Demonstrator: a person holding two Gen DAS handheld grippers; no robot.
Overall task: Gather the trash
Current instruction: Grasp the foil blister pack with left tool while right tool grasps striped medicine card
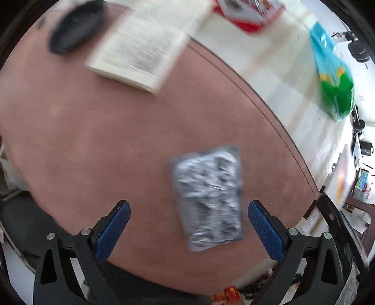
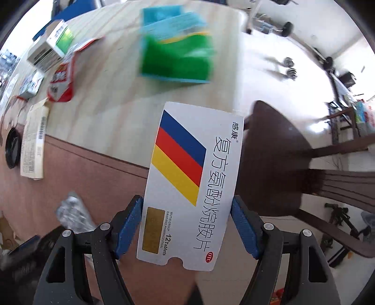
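The medicine box (image 2: 189, 185), a flattened white carton with blue, red and yellow diagonal stripes and "12 Tablets" printed near its lower end, sits between the fingers of the right gripper (image 2: 187, 225). Both blue pads touch its long edges, so the fingers are closed on it at roughly the width of the box, and it is held clear above the worktop (image 2: 112, 98).

The second piece of trash, a silver blister pack (image 1: 207, 199), lies flat on the brown mat (image 1: 93, 140) that covers the near part of the worktop. The left gripper (image 1: 188, 225) hangs above it with its fingers spread wide and nothing between the pads; the pack shows in the gap between them but is not touched. Whether the fingertips reach the mat is unclear because of blur.

Farther off on the mat lie a folded leaflet (image 1: 138, 49) and, left of it, a black oval object (image 1: 75, 30). On the pale wood beyond stand a blue-and-green packet (image 1: 332, 72) and a red-and-white wrapper (image 1: 246, 14).
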